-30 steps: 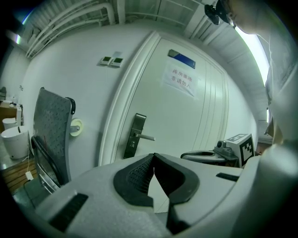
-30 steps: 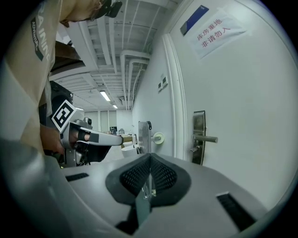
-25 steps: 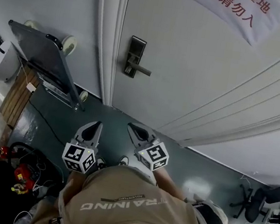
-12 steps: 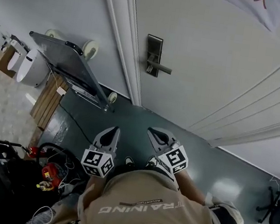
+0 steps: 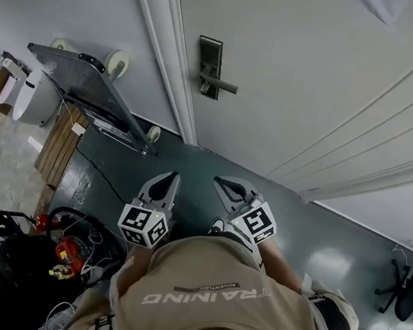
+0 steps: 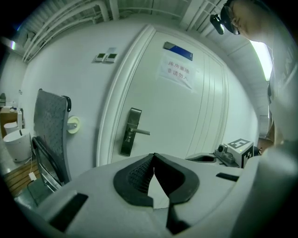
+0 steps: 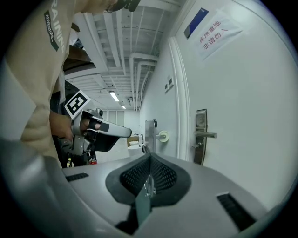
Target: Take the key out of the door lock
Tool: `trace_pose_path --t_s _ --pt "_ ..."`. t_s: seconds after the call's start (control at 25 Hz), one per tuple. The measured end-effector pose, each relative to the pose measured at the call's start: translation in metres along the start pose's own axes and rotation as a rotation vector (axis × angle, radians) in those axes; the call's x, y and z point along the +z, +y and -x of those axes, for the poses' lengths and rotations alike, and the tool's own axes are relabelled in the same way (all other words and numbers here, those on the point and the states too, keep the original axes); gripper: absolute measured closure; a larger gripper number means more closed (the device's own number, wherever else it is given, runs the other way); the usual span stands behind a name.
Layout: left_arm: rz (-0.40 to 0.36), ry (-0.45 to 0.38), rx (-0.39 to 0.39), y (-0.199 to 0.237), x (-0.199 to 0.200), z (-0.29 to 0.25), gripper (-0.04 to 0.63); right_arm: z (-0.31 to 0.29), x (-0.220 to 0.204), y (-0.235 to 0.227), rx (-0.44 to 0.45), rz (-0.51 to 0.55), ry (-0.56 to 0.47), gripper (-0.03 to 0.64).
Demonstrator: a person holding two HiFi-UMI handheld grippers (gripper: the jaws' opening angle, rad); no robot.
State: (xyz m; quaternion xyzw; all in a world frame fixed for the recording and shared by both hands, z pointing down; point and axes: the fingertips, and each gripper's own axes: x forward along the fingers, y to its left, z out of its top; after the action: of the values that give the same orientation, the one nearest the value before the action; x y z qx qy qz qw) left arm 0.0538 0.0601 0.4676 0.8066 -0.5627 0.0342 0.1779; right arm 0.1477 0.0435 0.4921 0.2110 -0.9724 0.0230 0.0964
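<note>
The right gripper [image 7: 150, 155] has its jaws closed tight. Pinched between the pads is a small silvery metal piece that looks like the key [image 7: 149, 187], so the key is out of the lock and well apart from the door. Just to its left, the left gripper [image 6: 154, 156] is closed too, its tips touching with nothing between them. The two are held side by side, close in front of the person's beige shirt [image 5: 202, 298] and above the dark green floor [image 5: 192, 158], both pointing toward the door. Farther off stands the white door [image 5: 319, 77] in its white frame [image 5: 163, 46]. A dark metal lock plate [image 5: 208, 66] sits at the door's left edge, with a lever handle [image 5: 220, 85] pointing right. The keyhole is too small to make out. Higher on the door hangs a paper notice [image 6: 176, 72] with red characters, and a blue plate [image 6: 177, 51] is fixed above it. Left of the frame, a folded platform trolley [image 5: 87, 89] leans against the grey wall with its wheels showing, and two wall switches [image 6: 107, 57] sit higher up. At the far right stands a dark office chair [image 5: 404, 286].
</note>
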Motion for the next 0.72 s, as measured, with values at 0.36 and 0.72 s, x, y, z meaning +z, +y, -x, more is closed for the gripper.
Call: trace_pose_path --t_s 0.36,0.72 --pt "0.056 -0.014 -0.095 0.054 0.019 0.006 0.589 -0.036 0.026 0.013 -0.116 0.005 -0.018 0.603" --pt "0.084 -0.057 -0.250 0.112 0.049 0.016 0.589 -0.093 0.038 0.034 -0.245 -0.086 -0.019 0.603"
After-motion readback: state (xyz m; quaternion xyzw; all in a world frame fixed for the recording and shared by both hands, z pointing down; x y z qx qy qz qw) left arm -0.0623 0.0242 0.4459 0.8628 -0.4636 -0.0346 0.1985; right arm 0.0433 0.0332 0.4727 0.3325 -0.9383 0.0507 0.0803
